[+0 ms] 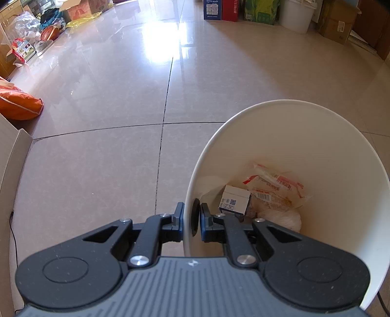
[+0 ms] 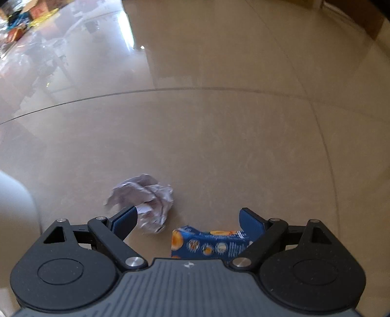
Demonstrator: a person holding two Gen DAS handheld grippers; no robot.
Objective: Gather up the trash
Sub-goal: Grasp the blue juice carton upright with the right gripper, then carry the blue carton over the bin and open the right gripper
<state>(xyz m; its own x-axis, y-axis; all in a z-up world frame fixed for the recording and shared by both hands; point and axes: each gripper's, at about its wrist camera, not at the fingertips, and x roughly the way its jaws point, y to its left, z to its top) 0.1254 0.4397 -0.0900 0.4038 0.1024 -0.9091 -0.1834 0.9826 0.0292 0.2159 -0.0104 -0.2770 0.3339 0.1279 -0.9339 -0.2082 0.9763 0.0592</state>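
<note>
My left gripper (image 1: 191, 219) is shut on the near rim of a white trash bin (image 1: 329, 151), one finger outside the wall and one inside. Inside the bin lie a small white carton (image 1: 235, 199), a clear snack wrapper with red print (image 1: 275, 187) and white crumpled paper (image 1: 280, 218). In the right wrist view my right gripper (image 2: 189, 218) is open just above the tiled floor. A crumpled grey-white paper ball (image 2: 146, 197) lies by its left finger. A blue snack packet with orange pictures (image 2: 207, 245) lies between the fingers, close to the gripper body.
An orange bag (image 1: 17, 103) and the edge of a cardboard box (image 1: 12, 156) sit at the left. Cartons, a white bucket (image 1: 296, 14) and bags line the far wall. Clutter with a basketball (image 1: 50, 33) fills the far left. Part of a white object (image 2: 14, 207) stands at the right view's left edge.
</note>
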